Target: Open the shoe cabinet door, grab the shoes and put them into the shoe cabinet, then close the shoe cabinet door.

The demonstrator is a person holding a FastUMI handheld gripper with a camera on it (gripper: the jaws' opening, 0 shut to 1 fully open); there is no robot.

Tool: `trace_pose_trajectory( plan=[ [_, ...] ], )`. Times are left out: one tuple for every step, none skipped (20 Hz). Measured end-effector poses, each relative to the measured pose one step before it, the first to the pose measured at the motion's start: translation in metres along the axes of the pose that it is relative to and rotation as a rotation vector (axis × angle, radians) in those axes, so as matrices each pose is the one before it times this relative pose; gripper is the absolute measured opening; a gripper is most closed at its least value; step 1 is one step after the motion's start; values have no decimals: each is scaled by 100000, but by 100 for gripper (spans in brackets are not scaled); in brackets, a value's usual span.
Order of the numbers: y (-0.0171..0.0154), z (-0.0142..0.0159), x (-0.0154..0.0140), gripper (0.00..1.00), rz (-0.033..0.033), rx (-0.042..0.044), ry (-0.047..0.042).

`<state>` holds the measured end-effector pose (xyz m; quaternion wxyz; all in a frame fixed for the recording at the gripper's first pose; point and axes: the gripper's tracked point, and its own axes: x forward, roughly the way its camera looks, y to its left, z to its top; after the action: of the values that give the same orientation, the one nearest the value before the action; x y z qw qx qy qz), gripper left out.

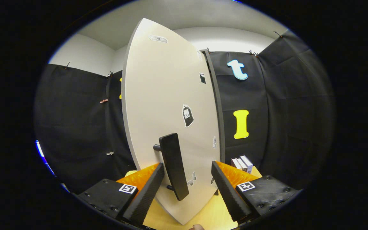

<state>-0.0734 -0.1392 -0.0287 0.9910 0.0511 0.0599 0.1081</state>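
The shoe cabinet door [168,105] is a tall pale panel right in front of me, with a few small stickers on it. Its dark bar handle [173,166] stands upright on two short posts. My gripper [187,177] is open, and the handle lies between the fingers, closer to the left finger [150,188]. The right finger [227,191] stands well apart from the handle. Neither finger presses on it. A dark edge of the cabinet [217,108] runs along the door's right side. No shoes are in sight.
Several small boxes [243,163] stand on the light wooden surface [209,214] to the right of the cabinet, beyond the right finger. Black cloth walls close in on both sides. A fingertip of a person [198,227] shows just below the door.
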Motion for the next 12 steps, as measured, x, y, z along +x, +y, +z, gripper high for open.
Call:
trace_pose_trajectory(
  plan=[
    [857, -118, 477, 98, -296, 108, -158],
    [908, -122, 477, 98, -100, -83, -318],
    [899, -114, 569, 98, 83, -38, -328],
    [981, -140, 629, 98, 272, 89, -253],
    [903, -240, 613, 98, 445, 159, -236],
    [849, -163, 796, 98, 215, -7, -457],
    [713, -186, 824, 98, 182, 99, -307],
    [844, -204, 904, 98, 484, 307, 36],
    [772, -351, 916, 98, 619, 322, 363],
    [747, -231, 997, 98, 781, 208, 265],
    [745, -246, 897, 98, 846, 199, 457],
    [821, -243, 866, 98, 957, 102, 669]
  ],
)
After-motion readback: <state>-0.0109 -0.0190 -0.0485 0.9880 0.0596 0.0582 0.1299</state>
